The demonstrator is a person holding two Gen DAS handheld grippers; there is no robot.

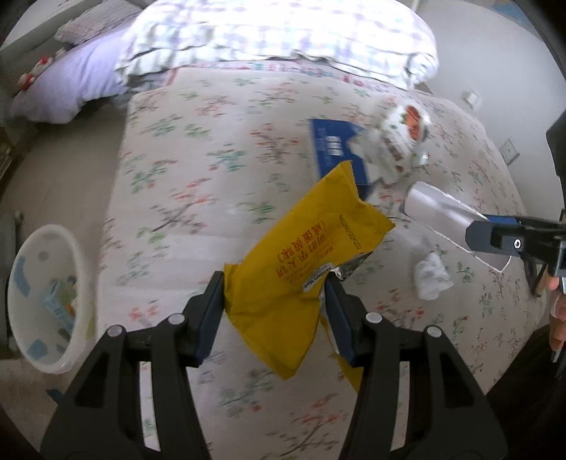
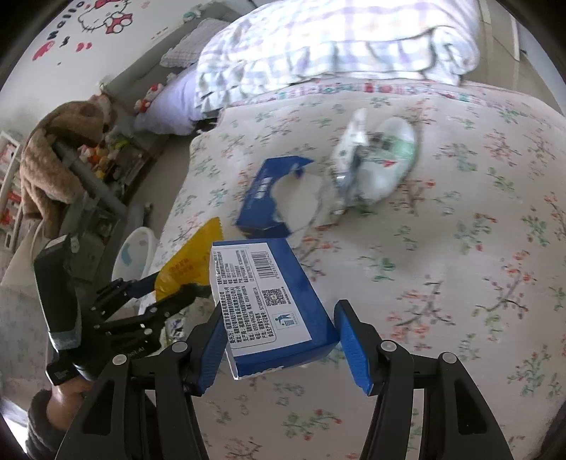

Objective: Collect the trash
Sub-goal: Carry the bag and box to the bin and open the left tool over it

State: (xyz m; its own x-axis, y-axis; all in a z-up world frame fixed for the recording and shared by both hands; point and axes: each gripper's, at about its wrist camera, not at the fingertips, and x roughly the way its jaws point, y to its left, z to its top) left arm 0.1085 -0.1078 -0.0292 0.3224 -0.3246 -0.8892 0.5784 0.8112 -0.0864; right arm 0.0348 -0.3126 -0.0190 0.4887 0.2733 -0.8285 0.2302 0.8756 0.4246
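My left gripper (image 1: 274,308) is shut on a yellow snack bag (image 1: 304,254), which hangs lifted above the floral bedspread (image 1: 198,198). My right gripper (image 2: 283,336) is shut on a blue box with a white label (image 2: 272,304), also held above the bed. In the right wrist view the left gripper (image 2: 169,293) and the yellow bag (image 2: 191,262) show at lower left. On the bed lie a torn blue box (image 2: 269,198), a white wrapper (image 2: 375,162) and a crumpled tissue (image 1: 431,276). A white bin (image 1: 46,297) with some packaging inside stands on the floor left of the bed.
A folded checked quilt (image 1: 276,32) and a purple pillow (image 1: 70,85) lie at the head of the bed. A brown plush toy (image 2: 63,148) hangs over a grey frame at the left. The bed's left edge drops to the pale floor (image 1: 63,170).
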